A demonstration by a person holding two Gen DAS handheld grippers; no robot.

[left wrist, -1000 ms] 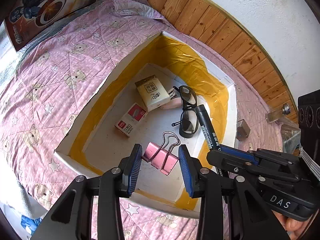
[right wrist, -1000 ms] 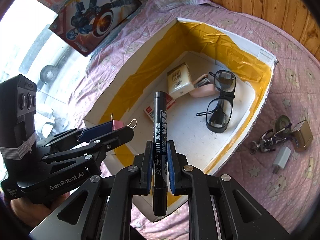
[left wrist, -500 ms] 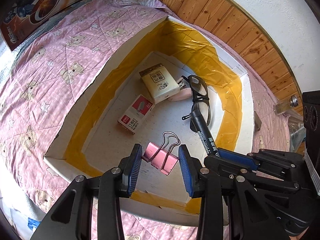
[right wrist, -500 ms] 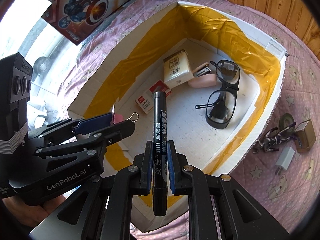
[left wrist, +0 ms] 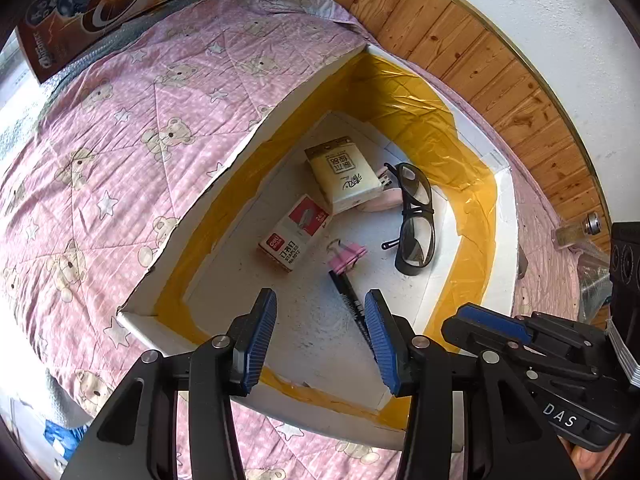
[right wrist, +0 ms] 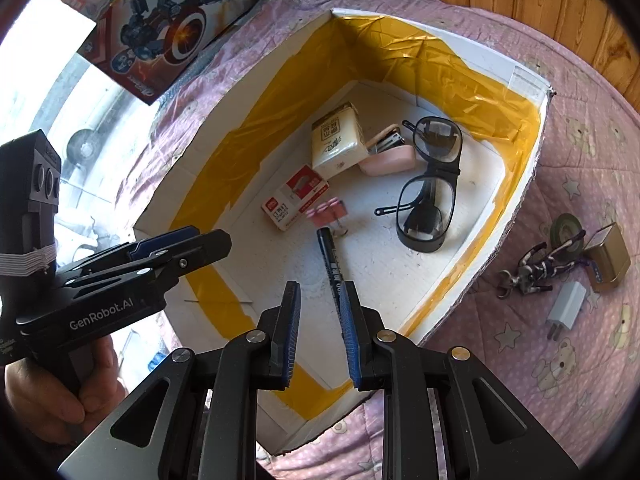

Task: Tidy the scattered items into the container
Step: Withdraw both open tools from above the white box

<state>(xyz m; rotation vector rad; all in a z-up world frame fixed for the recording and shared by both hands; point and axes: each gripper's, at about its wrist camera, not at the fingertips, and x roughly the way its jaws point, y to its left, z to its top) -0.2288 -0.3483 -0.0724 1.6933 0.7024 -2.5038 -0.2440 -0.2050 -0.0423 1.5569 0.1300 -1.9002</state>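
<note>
Both drop: the pink binder clip (left wrist: 347, 258) and black marker (left wrist: 352, 304) now lie mid-floor of the foam box (left wrist: 192, 216), released so left tongs (left wrist: 320, 336) and right tongs (right wrist: 320, 328) gape empty for the bed's (right wrist: 580, 360) leftovers.

A bed is covered by a pink quilt (left wrist: 120, 168) printed with teddy bears and stars. Behind the quilt, a band of wooden panelling (left wrist: 492, 60) is seen, topped by a white plastered wall (left wrist: 560, 12). A comic-style picture box (right wrist: 168, 28) is laid at the quilt's far edge, where bright daylight is admitted.
</note>
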